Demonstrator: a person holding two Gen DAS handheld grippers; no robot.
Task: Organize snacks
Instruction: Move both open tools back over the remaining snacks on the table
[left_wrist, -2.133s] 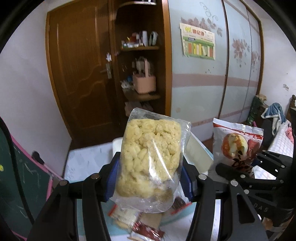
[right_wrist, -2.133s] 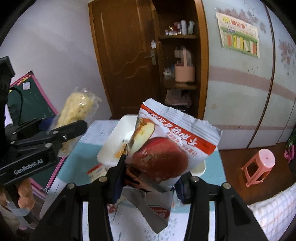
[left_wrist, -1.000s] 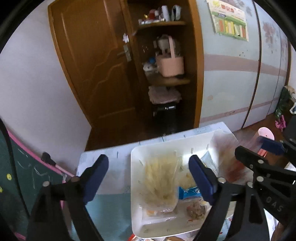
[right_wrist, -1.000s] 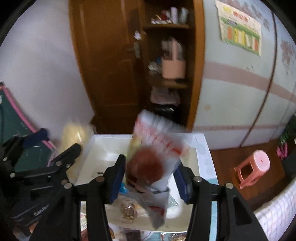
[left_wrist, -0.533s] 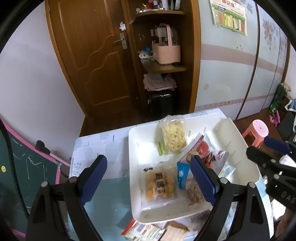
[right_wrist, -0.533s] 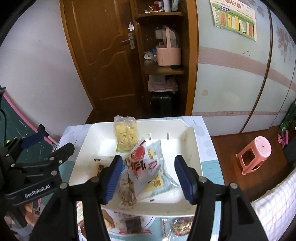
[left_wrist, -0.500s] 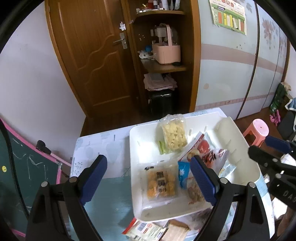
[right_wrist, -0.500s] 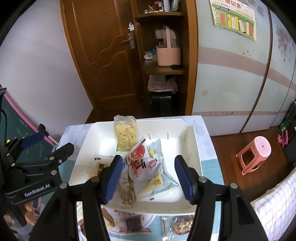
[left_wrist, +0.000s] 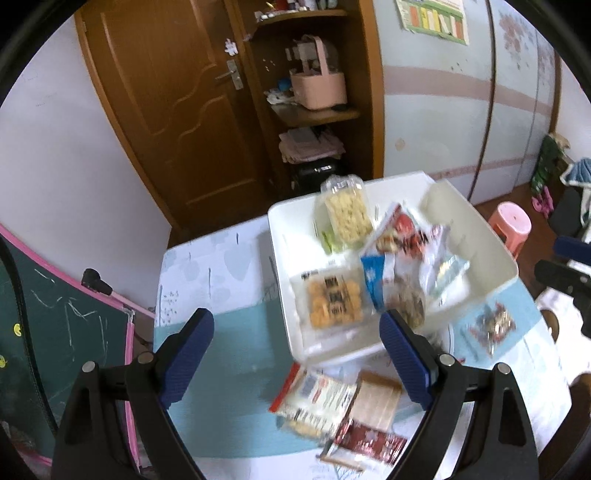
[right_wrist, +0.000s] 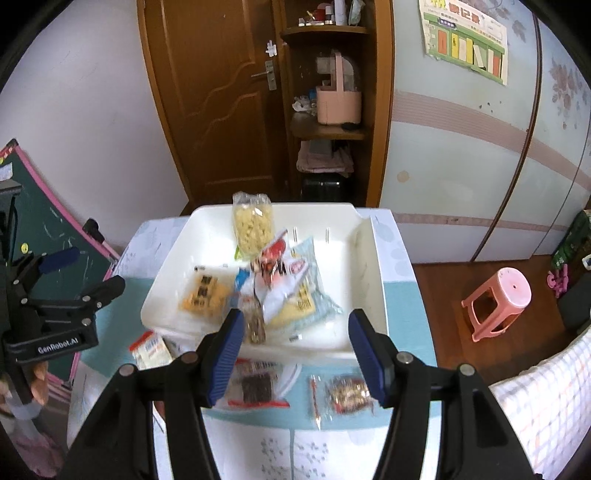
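Crinkly plastic film on the loose snack packets: a red-and-white packet (left_wrist: 314, 398), a brown packet (left_wrist: 376, 402) and a dark red packet (left_wrist: 369, 441), flat on the worktop (left_wrist: 229, 354) just in front of the white bin (left_wrist: 275, 236). More heaped inside the bin. Probably light, limp and slippery, with contents easy to crush. Best pinched gently at a sealed edge or across the narrow width. Left gripper (left_wrist: 295, 332) above the worktop, just before the bin's near wall, jaws spread wide and empty. Right gripper (right_wrist: 295, 321) over the bin's near rim, jaws just been opening, now parted, nothing between them.
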